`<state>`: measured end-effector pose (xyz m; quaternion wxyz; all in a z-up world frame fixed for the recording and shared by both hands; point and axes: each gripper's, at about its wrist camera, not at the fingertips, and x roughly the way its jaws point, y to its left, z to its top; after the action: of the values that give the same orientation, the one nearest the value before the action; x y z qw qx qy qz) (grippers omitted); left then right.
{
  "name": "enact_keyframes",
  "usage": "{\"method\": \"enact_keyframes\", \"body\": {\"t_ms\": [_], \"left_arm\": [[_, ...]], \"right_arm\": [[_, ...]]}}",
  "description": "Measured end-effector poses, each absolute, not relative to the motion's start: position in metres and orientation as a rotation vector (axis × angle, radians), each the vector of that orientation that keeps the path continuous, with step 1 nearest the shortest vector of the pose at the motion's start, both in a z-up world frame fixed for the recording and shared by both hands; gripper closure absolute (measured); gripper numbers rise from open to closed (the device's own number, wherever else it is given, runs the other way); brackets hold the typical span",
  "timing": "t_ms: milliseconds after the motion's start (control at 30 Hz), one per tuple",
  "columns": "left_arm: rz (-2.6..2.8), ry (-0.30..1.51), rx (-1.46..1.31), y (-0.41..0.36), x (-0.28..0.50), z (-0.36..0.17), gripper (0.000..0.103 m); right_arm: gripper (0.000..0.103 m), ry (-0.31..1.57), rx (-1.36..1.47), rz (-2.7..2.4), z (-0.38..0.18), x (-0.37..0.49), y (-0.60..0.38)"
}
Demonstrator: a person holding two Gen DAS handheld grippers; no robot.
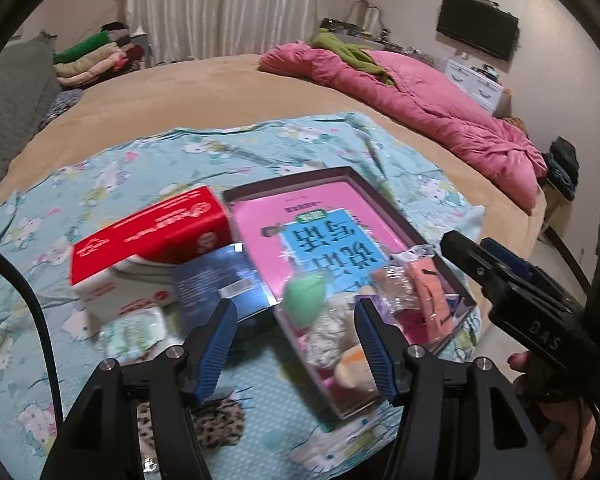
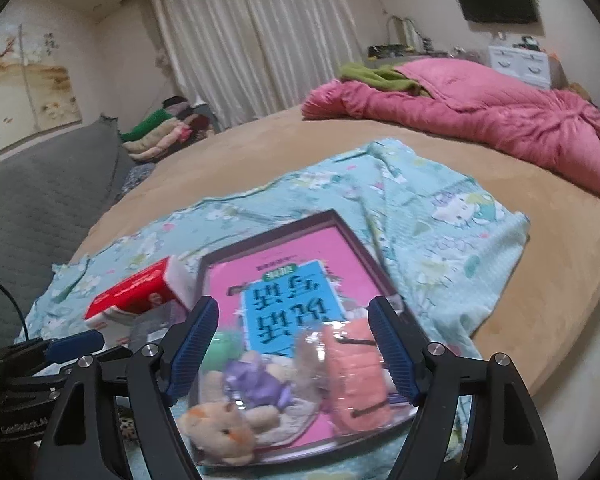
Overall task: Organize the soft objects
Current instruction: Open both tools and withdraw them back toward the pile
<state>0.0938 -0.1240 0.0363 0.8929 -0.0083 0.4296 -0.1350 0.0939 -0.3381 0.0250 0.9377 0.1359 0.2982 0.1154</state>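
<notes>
A tan bed (image 2: 548, 292) fills the room, with a teal cartoon-print cloth (image 2: 440, 216) spread over its near part. A rumpled pink quilt (image 2: 500, 116) lies along the far right edge, a green cloth (image 2: 380, 76) draped at its end. A red and white carton (image 1: 156, 240) sits on the print cloth, a dark blue booklet (image 1: 216, 280) just beside it. Folded clothes (image 1: 96, 58) are stacked near the pale curtains (image 2: 252, 40). A black television (image 1: 478, 32) hangs on the wall above white drawers (image 2: 518, 62)
</notes>
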Motion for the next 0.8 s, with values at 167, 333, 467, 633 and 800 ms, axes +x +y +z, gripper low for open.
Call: {"method": "enact_keyframes", "body": {"t_ms": [167,333,467,633,800], "left_arm": [[-0.235,0.875,-0.035,-0.101,0.088,0.042,0.042],[-0.191,0.869,-0.053,-0.076,0.083,0.045,0.042],[-0.141,0.873,-0.085,-0.048,0.081,0.046,0.042],[-0.098,0.869,-0.126,-0.018,0.078,0.047,0.042],[-0.053,0.862,-0.169,0.014,0.073,0.049,0.042]], "right_arm": [[0.024,0.591,0.237,0.271,0.035,0.087,-0.319],[0.024,0.589,0.222,0.305,0.042,0.083,-0.304],[0.024,0.589,0.201,0.338,0.048,0.08,-0.289],[0.024,0.591,0.175,0.384,0.053,0.075,-0.267],[0.024,0.601,0.146,0.42,0.055,0.071,-0.248]]}}
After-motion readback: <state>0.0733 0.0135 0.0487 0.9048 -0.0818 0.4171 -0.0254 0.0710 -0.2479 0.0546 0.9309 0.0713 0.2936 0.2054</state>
